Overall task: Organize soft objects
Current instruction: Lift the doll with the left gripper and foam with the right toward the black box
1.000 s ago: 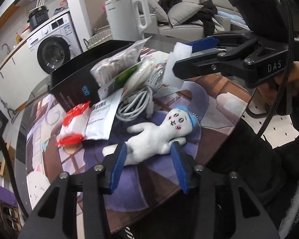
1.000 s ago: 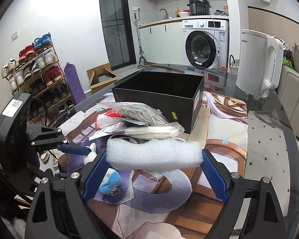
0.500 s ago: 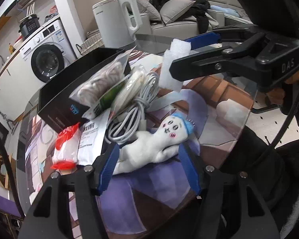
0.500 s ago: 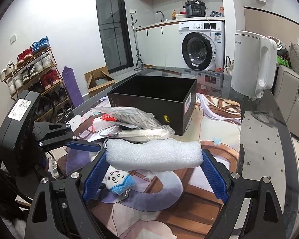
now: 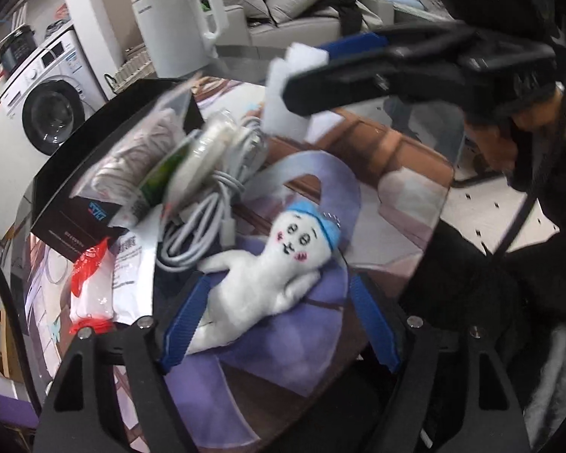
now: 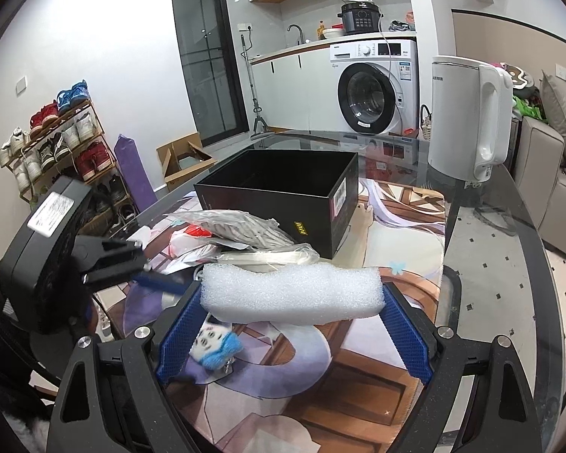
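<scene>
A white plush doll (image 5: 268, 264) with a blue cap lies on the printed mat between the jaws of my left gripper (image 5: 279, 324). Those jaws are opening. The left pad is beside the doll's leg and the right pad stands clear of it. My right gripper (image 6: 292, 321) is shut on a white foam block (image 6: 290, 294), held crosswise above the mat. From the left wrist, the foam block (image 5: 286, 90) and the right gripper (image 5: 358, 60) hang over the far side of the pile. The doll's head (image 6: 217, 343) shows under the foam.
An open black box (image 6: 264, 204) stands behind a pile of plastic bags (image 5: 132, 158), a coiled white cable (image 5: 207, 219) and a red-and-white packet (image 5: 90, 287). A white kettle (image 6: 464, 120) stands at the back right. The glass table's edge (image 5: 426, 249) runs just right of the doll.
The left jaws have spread wider around the doll, and the left gripper has shifted closer to it. The right gripper and its foam block have hardly moved.
</scene>
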Demonstrator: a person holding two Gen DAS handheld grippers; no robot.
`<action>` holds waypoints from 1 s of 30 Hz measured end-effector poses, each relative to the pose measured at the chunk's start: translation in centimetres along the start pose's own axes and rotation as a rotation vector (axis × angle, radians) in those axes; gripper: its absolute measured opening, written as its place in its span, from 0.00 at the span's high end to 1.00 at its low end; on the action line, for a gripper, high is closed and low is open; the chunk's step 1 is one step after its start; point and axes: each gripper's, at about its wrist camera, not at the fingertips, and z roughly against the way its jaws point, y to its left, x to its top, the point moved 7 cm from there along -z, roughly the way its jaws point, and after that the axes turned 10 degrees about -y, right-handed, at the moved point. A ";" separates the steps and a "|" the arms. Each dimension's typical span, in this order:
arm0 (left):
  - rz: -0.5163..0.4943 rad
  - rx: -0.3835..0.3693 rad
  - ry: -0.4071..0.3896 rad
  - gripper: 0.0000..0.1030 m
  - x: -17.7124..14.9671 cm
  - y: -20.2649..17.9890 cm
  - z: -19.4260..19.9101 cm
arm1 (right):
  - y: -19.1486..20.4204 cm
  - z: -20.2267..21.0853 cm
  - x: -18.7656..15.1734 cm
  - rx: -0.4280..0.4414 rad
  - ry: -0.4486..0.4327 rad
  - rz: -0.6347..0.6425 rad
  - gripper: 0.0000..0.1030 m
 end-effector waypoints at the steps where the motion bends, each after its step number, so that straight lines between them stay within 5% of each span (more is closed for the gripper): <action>1: 0.007 -0.002 -0.001 0.26 0.1 0.1 0.0 | -0.1 0.0 0.0 0.000 0.000 -0.003 0.12; 4: 0.035 -0.007 -0.008 0.31 0.5 0.5 -0.4 | -0.1 0.0 -0.2 0.000 0.003 -0.007 0.12; 11: 0.025 0.007 -0.049 0.66 0.8 0.4 -0.2 | -0.1 0.1 -0.1 -0.002 0.001 -0.006 0.12; 23: 0.086 0.001 -0.117 0.69 0.0 0.2 1.6 | 0.6 0.7 0.7 -0.003 -0.025 0.012 0.12; 30: 0.169 0.010 -0.225 0.69 1.3 1.9 4.1 | 1.2 2.0 2.0 -0.002 -0.072 0.023 0.12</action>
